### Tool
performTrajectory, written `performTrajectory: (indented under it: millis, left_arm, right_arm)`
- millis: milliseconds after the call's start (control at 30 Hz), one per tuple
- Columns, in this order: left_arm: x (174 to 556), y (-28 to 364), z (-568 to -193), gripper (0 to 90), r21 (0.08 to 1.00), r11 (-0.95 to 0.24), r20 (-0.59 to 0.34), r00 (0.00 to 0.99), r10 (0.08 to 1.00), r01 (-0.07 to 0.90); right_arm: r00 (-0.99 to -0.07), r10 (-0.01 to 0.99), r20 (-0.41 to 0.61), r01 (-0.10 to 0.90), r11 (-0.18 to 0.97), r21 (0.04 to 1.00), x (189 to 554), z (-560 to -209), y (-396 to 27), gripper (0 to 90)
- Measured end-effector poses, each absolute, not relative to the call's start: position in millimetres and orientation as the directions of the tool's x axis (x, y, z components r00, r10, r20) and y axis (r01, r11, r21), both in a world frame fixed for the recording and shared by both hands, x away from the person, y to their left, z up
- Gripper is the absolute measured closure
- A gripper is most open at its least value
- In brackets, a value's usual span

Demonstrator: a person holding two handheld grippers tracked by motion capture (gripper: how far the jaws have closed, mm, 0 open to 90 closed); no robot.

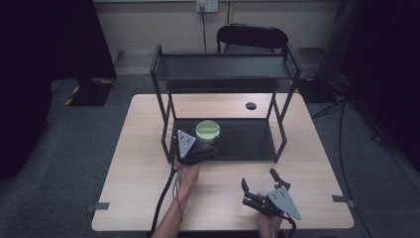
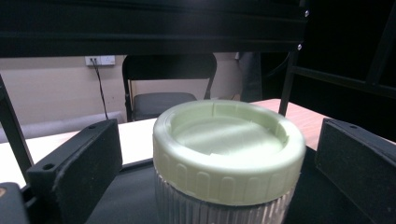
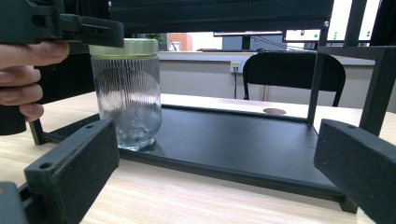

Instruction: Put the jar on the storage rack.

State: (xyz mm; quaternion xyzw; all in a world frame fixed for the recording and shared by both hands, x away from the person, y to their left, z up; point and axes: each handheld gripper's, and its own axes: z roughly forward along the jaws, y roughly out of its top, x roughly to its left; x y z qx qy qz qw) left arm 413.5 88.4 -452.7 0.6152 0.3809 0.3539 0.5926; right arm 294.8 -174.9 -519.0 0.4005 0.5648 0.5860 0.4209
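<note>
The ribbed glass jar [image 3: 126, 100] stands at the shelf's [image 1: 247, 141] front-left corner; it looks rigid, breakable and slippery. The left gripper [image 1: 200, 148] straddles its lid [image 2: 229, 147], jaws apart, so gripping below the lid seems safest. The right gripper [image 1: 260, 186] rests apart on the tabletop [image 1: 143, 163].

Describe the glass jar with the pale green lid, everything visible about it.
The jar is clear ribbed glass, apparently empty, closed with a pale green ridged screw lid whose top is recessed. It stands upright on the black lower shelf of the rack, near the shelf's front left corner. The left gripper sits around it at lid height, jaws open on either side and not touching it in the left gripper view.
</note>
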Motion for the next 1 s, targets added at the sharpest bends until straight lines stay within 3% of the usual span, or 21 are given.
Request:
performTrajectory:
  millis: [1000]
  left_arm:
    - [402, 101, -441, 0.0, 0.998, 0.03, -0.048, 0.434, 0.9, 0.047]
  right_arm:
    - [-0.289, 0.957, 0.005, -0.04, -0.018, 0.999, 295, -519, -175, 0.0]
